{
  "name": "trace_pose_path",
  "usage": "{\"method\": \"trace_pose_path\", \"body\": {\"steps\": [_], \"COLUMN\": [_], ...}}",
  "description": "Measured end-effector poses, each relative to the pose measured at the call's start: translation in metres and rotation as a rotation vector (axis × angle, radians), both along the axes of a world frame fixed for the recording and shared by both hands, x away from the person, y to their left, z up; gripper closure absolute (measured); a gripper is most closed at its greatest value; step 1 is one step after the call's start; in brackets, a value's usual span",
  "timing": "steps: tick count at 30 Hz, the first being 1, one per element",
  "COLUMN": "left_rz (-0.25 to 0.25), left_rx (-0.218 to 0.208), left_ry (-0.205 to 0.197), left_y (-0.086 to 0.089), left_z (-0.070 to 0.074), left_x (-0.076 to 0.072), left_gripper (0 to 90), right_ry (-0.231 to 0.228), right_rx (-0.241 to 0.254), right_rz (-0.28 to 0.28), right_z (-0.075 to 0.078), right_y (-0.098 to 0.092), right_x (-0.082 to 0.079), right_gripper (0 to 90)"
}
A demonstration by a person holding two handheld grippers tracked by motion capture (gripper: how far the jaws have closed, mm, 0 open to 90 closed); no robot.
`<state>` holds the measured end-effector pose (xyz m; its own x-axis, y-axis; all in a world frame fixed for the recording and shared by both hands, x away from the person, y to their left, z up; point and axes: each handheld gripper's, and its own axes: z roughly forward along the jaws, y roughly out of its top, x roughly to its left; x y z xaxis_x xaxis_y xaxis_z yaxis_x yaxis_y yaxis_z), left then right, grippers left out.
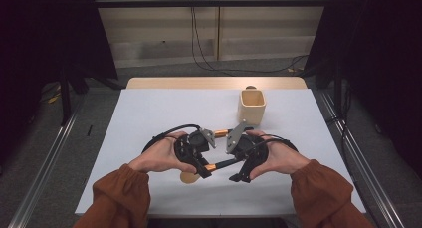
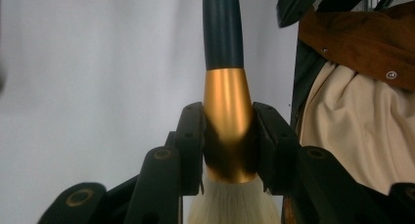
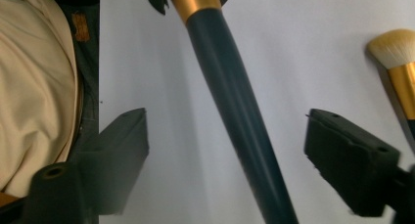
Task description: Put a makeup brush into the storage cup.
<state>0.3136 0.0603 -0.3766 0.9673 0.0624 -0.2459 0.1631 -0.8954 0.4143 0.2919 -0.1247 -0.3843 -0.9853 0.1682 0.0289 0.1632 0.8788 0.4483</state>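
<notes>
left gripper (image 1: 205, 171): black two-jaw tool in the person's left hand (image 1: 159, 158), near-centre of the table; pads pinched on the gold metal collar of a makeup brush (image 2: 228, 117).
held brush: dark teal handle, gold ferrule, pale bristle head; bristles on the left hand's side, handle running right toward the other tool.
right gripper (image 1: 239, 177): black, in the right hand (image 1: 278, 158), just right of the left one; jaws spread wide, the teal handle (image 3: 235, 111) passing between them, neither pad touching it.
second brush (image 3: 399, 62): same gold ferrule and pale bristles, lying on the white tabletop (image 1: 149, 118), just beyond the grippers.
cup (image 1: 252, 106): cream square holder, upright, far right of centre, apart from both hands.
</notes>
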Motion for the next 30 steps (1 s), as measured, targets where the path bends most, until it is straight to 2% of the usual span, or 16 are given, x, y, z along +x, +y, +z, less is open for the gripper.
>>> {"method": "trace_pose_path", "body": {"steps": [6,11,18,20,21,30], "left_rz": [0.002,-0.004,-0.008,-0.026,-0.014,-0.02], "left_rx": [-0.002,-0.008,-0.015,-0.014,-0.015,-0.02], "left_ry": [0.003,-0.009,-0.012,-0.012,-0.01,-0.004], "left_y": [-0.0013,-0.001,-0.0003,-0.0003,-0.0002,0.0], "left_z": [-0.0007,-0.0018,-0.0031,-0.0035,-0.0039,-0.0058], "left_x": [0.0,-0.0004,-0.0003,-0.0003,-0.0006,0.0008], "left_gripper": [66.7,66.7,66.7,66.7,66.7,66.7], "right_ry": [-0.004,-0.003,-0.006,-0.024,-0.021,-0.02], "right_rx": [0.02,0.022,0.041,0.051,0.055,0.082], "right_rz": [0.029,0.025,0.026,0.027,0.029,0.051], "right_z": [0.0017,0.0009,0.0006,0.0002,0.0002,-0.0035], "right_y": [0.0038,0.006,0.0073,0.0086,0.009,0.0106], "right_x": [0.001,0.0013,0.0029,0.0025,0.0021,0.0028], "right_gripper": [36.1,44.7,53.1,56.5,57.4,66.4]}}
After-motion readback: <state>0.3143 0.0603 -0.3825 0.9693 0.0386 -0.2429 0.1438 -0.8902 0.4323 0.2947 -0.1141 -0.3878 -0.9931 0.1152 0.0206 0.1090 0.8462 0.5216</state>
